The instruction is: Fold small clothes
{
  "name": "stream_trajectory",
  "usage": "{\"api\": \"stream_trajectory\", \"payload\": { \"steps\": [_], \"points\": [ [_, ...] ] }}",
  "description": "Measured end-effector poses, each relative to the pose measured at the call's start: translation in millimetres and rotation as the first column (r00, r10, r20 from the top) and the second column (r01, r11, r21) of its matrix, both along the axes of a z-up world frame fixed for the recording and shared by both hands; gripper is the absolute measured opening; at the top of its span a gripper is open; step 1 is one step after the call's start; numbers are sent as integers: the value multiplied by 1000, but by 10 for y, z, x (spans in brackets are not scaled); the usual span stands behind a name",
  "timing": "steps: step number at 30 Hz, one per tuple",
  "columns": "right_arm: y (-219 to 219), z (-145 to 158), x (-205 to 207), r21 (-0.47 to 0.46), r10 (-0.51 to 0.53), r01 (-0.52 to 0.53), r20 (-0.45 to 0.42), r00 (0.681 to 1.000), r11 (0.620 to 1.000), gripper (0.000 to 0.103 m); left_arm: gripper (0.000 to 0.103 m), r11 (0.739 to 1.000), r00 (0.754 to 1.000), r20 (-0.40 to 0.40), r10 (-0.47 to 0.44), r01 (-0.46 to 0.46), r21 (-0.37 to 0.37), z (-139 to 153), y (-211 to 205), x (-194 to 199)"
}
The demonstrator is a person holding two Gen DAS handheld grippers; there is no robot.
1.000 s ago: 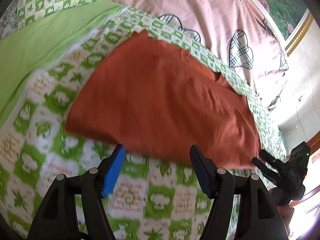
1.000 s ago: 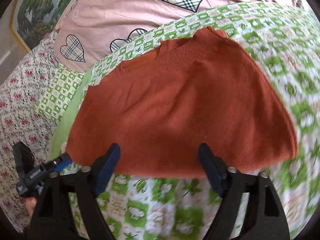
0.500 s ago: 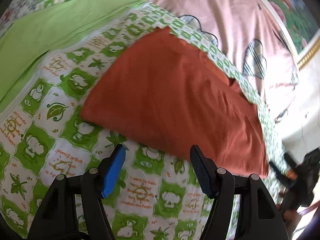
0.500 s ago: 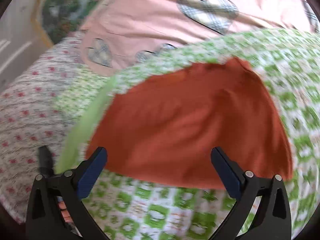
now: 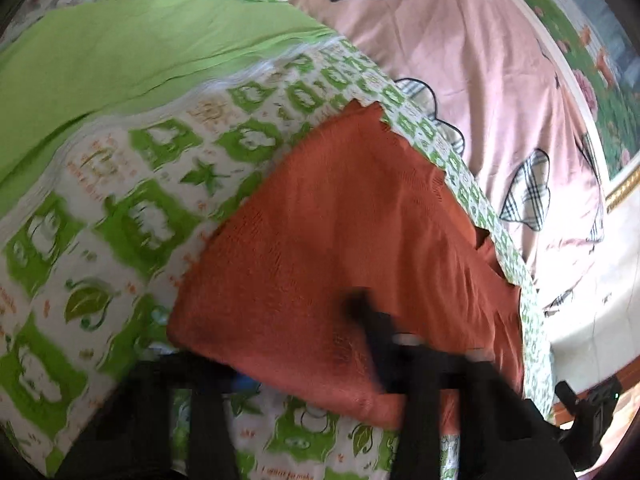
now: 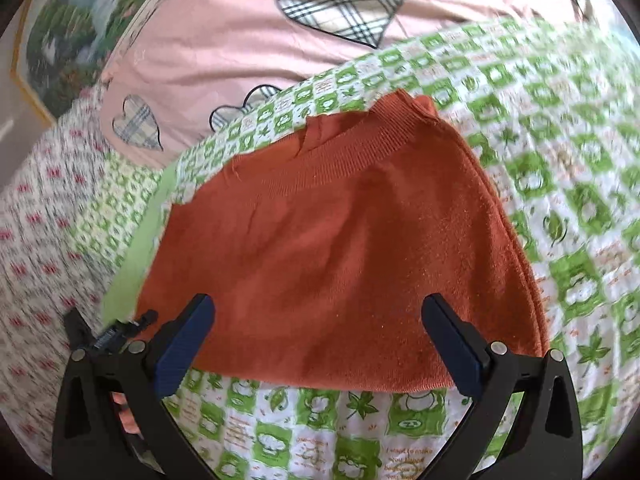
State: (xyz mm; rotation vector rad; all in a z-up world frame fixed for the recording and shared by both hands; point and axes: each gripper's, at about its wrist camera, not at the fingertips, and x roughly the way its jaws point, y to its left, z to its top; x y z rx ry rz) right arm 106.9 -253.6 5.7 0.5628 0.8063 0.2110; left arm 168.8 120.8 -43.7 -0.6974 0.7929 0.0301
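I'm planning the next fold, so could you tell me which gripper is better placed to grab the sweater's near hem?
Probably the left gripper: its fingers already straddle the orange sweater at the near hem. The right gripper is open and just reaches that edge.

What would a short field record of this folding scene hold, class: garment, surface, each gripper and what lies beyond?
garment: rust-orange knit sweater, lying folded and flat, ribbed band at the far edge
surface: green-and-white printed quilt under the sweater
right gripper: open wide, jaws at the sweater's near edge, holding nothing
left gripper: blurred; one finger lies over the sweater's near edge, grip unclear
beyond: pink bedcover with plaid hearts; plain green sheet
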Motion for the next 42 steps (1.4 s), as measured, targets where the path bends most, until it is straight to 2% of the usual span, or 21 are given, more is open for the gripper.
{"api": "stream_trajectory", "payload": {
  "steps": [1,3,7,9,13,15,19,24,28,31,33,34,35,36,37,39,42],
  "points": [
    [-8,-13,22,-3,2,-2,-12,1000,1000,103,22,1000,1000,3,-2,2,18,28,-18,11],
    [-17,-20,67,-27,24,-24,-20,1000,999,103,11,997,1000,20,-12,11,73,120,-97,17],
    [-84,22,94,-89,50,-50,2,999,995,103,7,978,989,91,-113,95,183,419,-475,2],
    [-151,36,118,-87,38,-37,14,999,995,103,6,967,975,126,-184,157,200,556,-695,12],
    [-278,65,204,-8,60,-60,14,998,998,103,6,917,930,154,-333,281,283,715,-1323,63],
    [-286,117,264,-20,81,-80,7,997,997,103,6,894,909,151,-389,332,301,693,-1593,86],
    [-193,260,365,-27,137,-136,55,989,990,103,6,840,867,112,-485,427,333,494,-2040,113],
    [213,143,746,-40,281,-282,-25,959,958,103,6,813,861,55,-505,454,365,259,-2190,115],
    [414,14,1099,-20,307,-309,-61,950,951,103,6,783,849,52,-526,460,419,281,-2236,59],
    [614,-68,1398,15,356,-356,-86,930,934,103,7,774,844,51,-533,463,432,282,-2218,29],
    [751,-141,1595,6,369,-371,-121,922,929,94,6,769,842,48,-538,466,438,291,-2224,23],
    [816,-177,1662,-1,384,-388,-135,913,922,78,6,766,840,48,-541,468,441,294,-2225,25],
    [869,-212,1714,7,398,-401,-140,907,916,56,6,763,839,48,-543,469,444,304,-2225,26],
    [889,-223,1734,19,402,-404,-140,905,915,45,6,761,837,48,-544,469,448,319,-2222,23],
    [872,-197,1729,23,404,-404,-130,906,914,29,6,757,834,50,-549,471,453,352,-2223,22],
    [764,-48,1644,33,398,-397,-75,914,917,22,6,755,824,67,-563,479,448,453,-2239,8],
    [442,266,1487,24,368,-368,12,930,930,19,6,743,786,107,-609,517,426,636,-2396,-42]
  ]
}}
